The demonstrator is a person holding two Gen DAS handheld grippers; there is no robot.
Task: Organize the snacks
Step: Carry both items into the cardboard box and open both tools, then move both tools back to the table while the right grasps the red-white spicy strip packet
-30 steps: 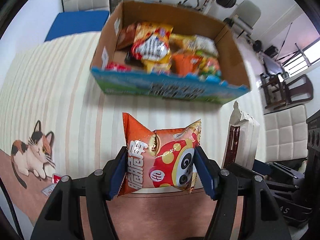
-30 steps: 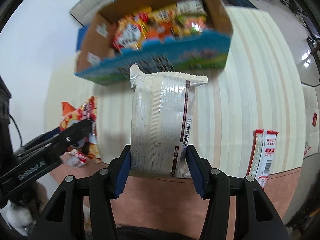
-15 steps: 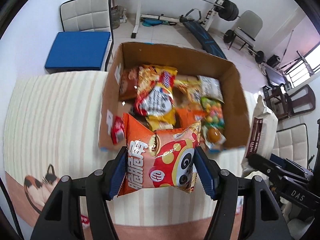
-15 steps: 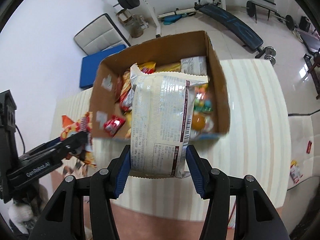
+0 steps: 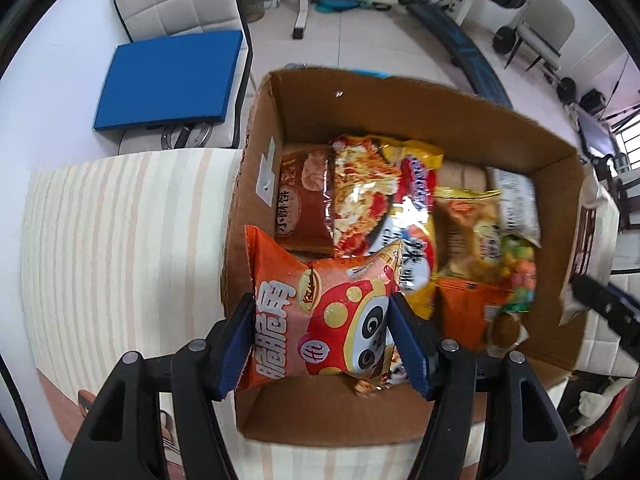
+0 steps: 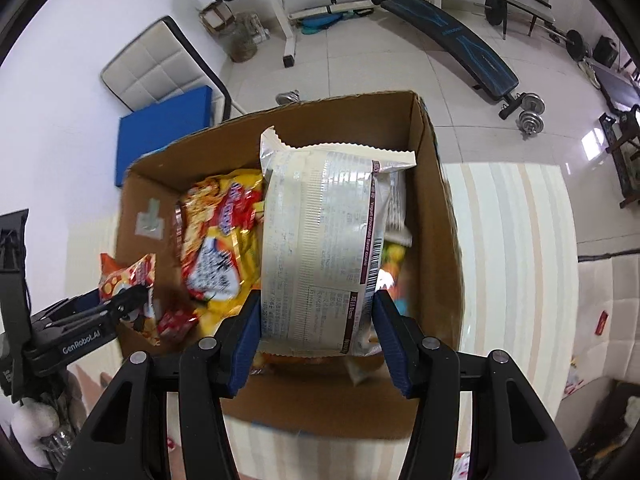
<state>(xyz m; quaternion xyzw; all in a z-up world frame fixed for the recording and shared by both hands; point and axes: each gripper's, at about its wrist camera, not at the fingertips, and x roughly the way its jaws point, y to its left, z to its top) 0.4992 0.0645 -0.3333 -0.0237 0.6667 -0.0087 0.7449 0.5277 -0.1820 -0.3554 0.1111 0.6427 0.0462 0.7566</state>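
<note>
My left gripper is shut on an orange panda snack bag, hanging over the near left part of an open cardboard box that holds several snack packets. My right gripper is shut on a cream cookie packet, held upright over the right half of the same box. In the right wrist view the left gripper with its orange bag shows at the box's left wall. The right gripper's black tip shows blurred at the right edge of the left wrist view.
The box stands on a striped tablecloth. Inside lie a brown biscuit pack, a red-yellow bag and an orange bag. A chair with a blue cushion and gym equipment stand behind the table.
Both grippers have moved forward from over the tablecloth to above the open box, each still holding its packet. The box now fills the middle of both views.
</note>
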